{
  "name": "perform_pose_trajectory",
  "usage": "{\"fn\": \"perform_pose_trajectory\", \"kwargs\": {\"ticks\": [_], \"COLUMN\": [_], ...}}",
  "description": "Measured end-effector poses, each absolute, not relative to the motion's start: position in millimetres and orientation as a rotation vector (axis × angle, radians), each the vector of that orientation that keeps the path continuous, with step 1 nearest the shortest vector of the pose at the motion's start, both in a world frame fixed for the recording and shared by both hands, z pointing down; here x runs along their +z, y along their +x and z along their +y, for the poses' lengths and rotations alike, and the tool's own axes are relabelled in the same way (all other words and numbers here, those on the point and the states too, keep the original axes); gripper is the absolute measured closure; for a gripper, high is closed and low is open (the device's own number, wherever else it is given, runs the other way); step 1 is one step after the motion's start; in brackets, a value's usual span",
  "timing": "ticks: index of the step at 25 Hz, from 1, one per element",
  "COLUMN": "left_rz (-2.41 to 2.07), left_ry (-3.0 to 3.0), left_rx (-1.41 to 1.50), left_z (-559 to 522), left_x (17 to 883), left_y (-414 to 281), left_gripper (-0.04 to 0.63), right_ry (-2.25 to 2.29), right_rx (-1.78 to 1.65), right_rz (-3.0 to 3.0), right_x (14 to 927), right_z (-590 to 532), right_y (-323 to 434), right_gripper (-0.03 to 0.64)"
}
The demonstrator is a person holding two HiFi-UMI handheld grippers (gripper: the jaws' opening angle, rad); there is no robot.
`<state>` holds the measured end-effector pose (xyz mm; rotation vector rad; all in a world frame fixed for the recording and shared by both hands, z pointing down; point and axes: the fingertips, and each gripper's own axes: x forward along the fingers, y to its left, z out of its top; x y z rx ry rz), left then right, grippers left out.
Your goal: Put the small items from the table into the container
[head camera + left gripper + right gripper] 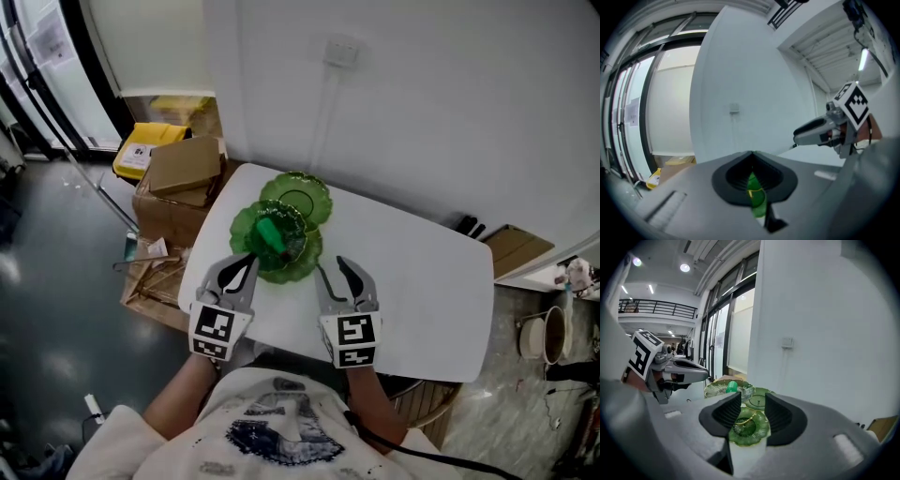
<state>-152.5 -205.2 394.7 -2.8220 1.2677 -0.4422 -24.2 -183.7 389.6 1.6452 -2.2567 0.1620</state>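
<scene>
On the white table [422,281] stand three green glass dishes. The nearest to my left gripper [246,264] is a scalloped dish [258,225] holding a small green cylinder [270,234]. That gripper is shut on the dish's near rim; in the left gripper view a sliver of green glass [756,194] shows between the closed jaws. A second dish [298,197] lies behind it, a third [302,261] partly under it. My right gripper [333,272] hovers just right of them, jaws apart, empty; the third dish [749,425] shows through their gap.
Cardboard boxes [183,169] and a yellow case [141,150] sit on the floor left of the table. A white wall with a socket [342,52] runs behind it. A brown box [514,248] and a bucket [548,333] stand at the right.
</scene>
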Motion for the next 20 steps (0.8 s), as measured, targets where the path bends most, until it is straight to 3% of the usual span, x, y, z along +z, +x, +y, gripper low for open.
{"fn": "perform_pose_trajectory", "kwargs": {"ticks": [3, 5, 14, 20], "left_rz": [1.226, 1.187, 1.072, 1.049], "left_ry": [-2.824, -2.831, -2.866, -2.884], "left_rx": [-0.46, -0.458, -0.45, -0.464], "left_z": [-182.6, -165.3, -93.6, -58.8], "left_x": [396.6, 397.2, 399.5, 408.3], "left_y": [-128.8, -112.2, -56.7, -32.5], "left_gripper": [0.607, 0.607, 0.607, 0.607], "right_ry": [1.694, 1.73, 1.8, 1.829], "right_rx": [0.15, 0.138, 0.15, 0.176], "right_rz": [-2.24, -2.229, -2.171, -2.148], "right_x": [389.2, 387.2, 395.3, 403.7], "right_z": [-158.1, -140.0, -62.3, -19.6], "right_y": [3.2, 19.9, 71.2, 94.1], "right_gripper": [0.462, 0.534, 0.615, 0.617]}}
